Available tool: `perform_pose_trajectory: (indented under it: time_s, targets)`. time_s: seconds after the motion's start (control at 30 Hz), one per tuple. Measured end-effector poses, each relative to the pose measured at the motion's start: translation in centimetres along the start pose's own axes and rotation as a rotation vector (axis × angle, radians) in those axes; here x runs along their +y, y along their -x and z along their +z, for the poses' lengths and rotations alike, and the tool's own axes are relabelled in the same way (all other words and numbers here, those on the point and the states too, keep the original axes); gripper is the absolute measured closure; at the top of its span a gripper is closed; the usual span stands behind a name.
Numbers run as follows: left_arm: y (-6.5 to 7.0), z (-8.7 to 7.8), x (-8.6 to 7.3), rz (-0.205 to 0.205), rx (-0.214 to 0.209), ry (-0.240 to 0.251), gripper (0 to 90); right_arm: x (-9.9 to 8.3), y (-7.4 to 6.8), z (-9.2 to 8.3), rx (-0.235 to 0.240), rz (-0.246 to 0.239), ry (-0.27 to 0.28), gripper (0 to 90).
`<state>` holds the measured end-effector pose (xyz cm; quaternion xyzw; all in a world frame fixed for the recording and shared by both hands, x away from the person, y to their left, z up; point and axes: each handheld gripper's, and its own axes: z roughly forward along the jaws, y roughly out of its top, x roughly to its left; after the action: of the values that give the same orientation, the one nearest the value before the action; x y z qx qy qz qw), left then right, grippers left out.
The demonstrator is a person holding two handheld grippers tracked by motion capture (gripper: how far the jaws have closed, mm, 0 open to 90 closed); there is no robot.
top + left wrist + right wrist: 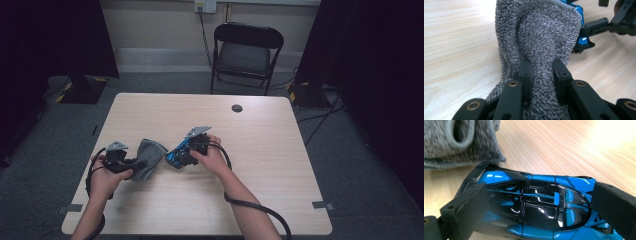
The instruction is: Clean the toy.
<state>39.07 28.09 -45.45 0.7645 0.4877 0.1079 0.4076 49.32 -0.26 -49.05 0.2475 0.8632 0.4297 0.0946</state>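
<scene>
A grey knitted terry sock (536, 32) is lying near the left side of the pale wood-grain table (260, 145), and the left tongs (131, 163) are clamping its bunched fabric, lifting part of it into a standing fold. Just to its right, a glossy blue and black toy racing car (534, 205) is sitting lengthwise between the right tongs (176, 156), whose jaws are pressing on its two ends, so it is being held at the table's middle, close to the sock's open cuff. As a judgement, the work appears to be putting the car into the sock: both things are gripped and brought near each other, yet the car is lying wholly outside the fabric, so the insertion itself is left to do. Beyond the table's far edge a black folding chair (246, 52) is standing on grey carpet (165, 82), with dark curtains (55, 35) hanging at both sides.
</scene>
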Motion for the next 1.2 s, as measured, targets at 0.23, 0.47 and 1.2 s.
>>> perform_pose_trajectory:
  time_s: [0.23,0.47,1.2]
  targets:
    - [0.0,0.0,0.2,0.011,-0.001,0.0,72.5,-0.3,0.1,-0.2,0.008,-0.011,0.018,0.9]
    - [0.5,-0.5,0.8,0.029,-0.009,0.011,72.3,0.0,0.3,-0.9,0.01,-0.028,-0.026,10.9]
    - [9.3,3.2,4.8,0.209,-0.152,-0.019,71.4,-4.4,4.2,-12.2,-0.027,0.003,0.034,18.2]
